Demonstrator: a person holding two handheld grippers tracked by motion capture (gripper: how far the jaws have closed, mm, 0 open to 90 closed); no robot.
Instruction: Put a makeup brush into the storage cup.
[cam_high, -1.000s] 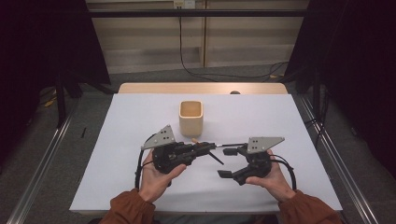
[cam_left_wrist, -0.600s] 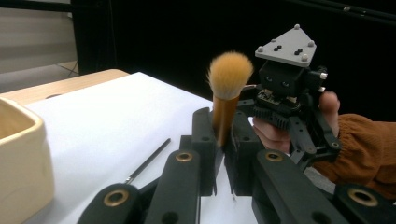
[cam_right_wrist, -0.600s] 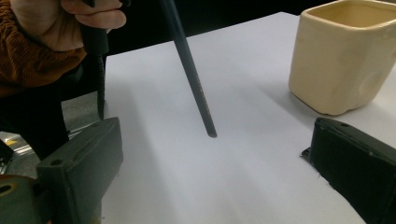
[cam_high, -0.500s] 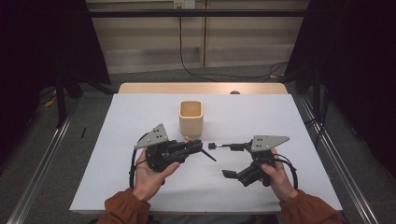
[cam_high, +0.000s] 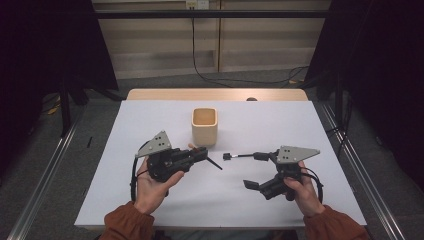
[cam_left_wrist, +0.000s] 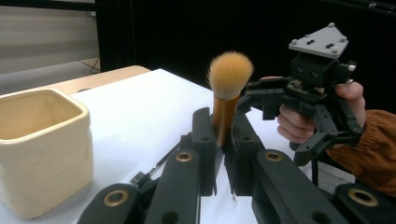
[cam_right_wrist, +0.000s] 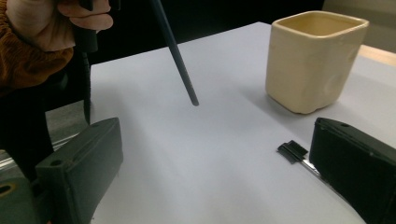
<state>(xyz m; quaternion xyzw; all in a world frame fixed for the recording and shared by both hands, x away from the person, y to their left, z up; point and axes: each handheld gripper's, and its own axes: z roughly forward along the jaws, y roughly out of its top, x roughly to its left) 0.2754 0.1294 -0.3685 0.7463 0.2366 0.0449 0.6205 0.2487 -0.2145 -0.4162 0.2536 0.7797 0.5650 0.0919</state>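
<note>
Two grippers have drawn apart over the last second: the right gripper (cam_high: 250, 170) has let go and pulled back with its jaws spread and empty. So the handover looks done, and the left gripper (cam_high: 202, 154) alone clamps the brush (cam_left_wrist: 229, 88). The bristles point past the fingertips, toward the cup (cam_high: 204, 126); the dark handle (cam_right_wrist: 173, 46) trails out the other side, slanting down toward the table (cam_high: 300, 130).

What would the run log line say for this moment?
left claw: shut on brush | right claw: open | cup: upright, empty
</note>
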